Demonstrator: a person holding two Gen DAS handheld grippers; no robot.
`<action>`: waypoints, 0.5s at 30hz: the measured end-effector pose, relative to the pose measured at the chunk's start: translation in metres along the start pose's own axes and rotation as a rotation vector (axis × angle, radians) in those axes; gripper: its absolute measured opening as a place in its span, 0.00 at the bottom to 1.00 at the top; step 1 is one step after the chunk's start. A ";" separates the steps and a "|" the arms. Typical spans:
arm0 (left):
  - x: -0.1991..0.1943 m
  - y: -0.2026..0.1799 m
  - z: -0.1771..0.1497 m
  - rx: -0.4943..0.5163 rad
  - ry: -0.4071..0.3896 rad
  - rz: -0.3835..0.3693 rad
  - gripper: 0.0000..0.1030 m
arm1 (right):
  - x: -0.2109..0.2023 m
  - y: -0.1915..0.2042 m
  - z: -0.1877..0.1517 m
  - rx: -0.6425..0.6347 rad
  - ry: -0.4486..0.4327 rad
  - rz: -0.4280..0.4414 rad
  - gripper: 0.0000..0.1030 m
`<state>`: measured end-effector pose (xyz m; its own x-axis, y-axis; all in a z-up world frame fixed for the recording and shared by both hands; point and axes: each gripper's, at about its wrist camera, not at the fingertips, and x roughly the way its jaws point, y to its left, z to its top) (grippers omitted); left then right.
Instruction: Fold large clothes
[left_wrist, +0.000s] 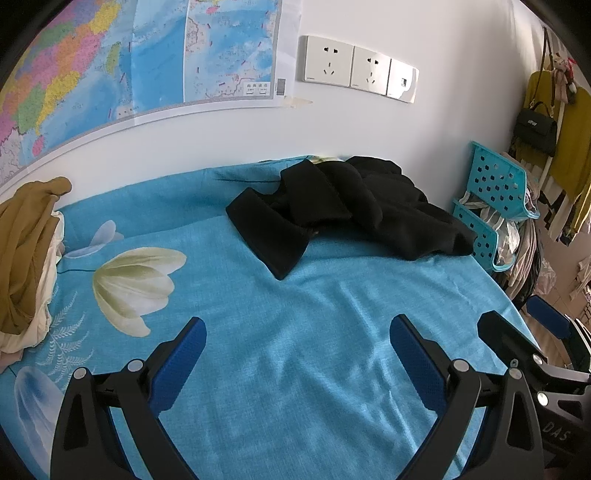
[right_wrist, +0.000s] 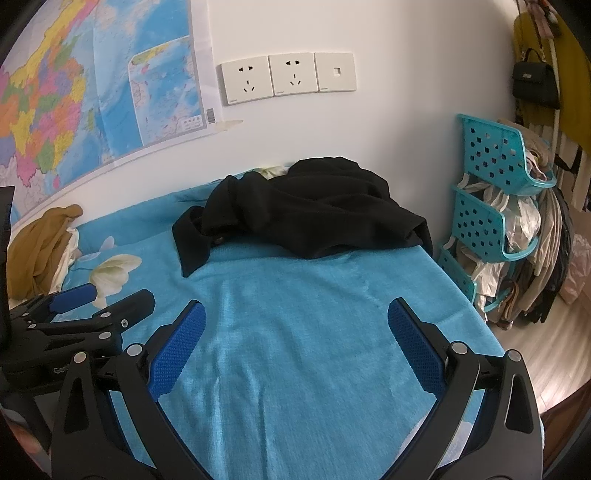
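A crumpled black garment (left_wrist: 354, 206) (right_wrist: 306, 218) lies in a heap at the far side of the blue flowered bedsheet (left_wrist: 288, 332) (right_wrist: 295, 332), close to the white wall. My left gripper (left_wrist: 297, 332) hovers open over the sheet, well short of the garment, with nothing between its blue pads. My right gripper (right_wrist: 295, 317) is open too, empty, above bare sheet nearer the bed's right edge. Each gripper shows in the other's view: the right gripper (left_wrist: 524, 332) at the right edge of the left wrist view, the left gripper (right_wrist: 103, 299) at the left edge of the right wrist view.
A mustard and cream pile of clothes (left_wrist: 26, 251) (right_wrist: 40, 243) sits at the bed's left. Teal stacked baskets (left_wrist: 495, 199) (right_wrist: 491, 206) full of items stand past the right edge. A wall map (left_wrist: 110, 74), sockets (right_wrist: 288, 75) and hanging clothes with a black handbag (right_wrist: 533, 83) are behind.
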<state>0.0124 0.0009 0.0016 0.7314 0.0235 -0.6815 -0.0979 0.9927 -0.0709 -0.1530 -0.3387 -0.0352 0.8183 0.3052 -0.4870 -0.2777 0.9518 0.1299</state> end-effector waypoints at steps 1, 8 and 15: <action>0.001 0.000 0.000 -0.001 0.001 -0.001 0.94 | 0.001 0.000 0.000 -0.002 0.003 0.001 0.95; 0.010 0.004 0.003 -0.009 0.016 0.009 0.94 | 0.008 0.006 0.004 -0.035 0.008 0.003 0.95; 0.024 0.013 0.013 -0.010 0.042 0.012 0.94 | 0.026 0.013 0.016 -0.116 0.027 0.013 0.95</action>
<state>0.0375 0.0156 -0.0057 0.7009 0.0300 -0.7126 -0.1131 0.9912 -0.0695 -0.1277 -0.3178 -0.0326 0.8008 0.3152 -0.5093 -0.3458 0.9376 0.0365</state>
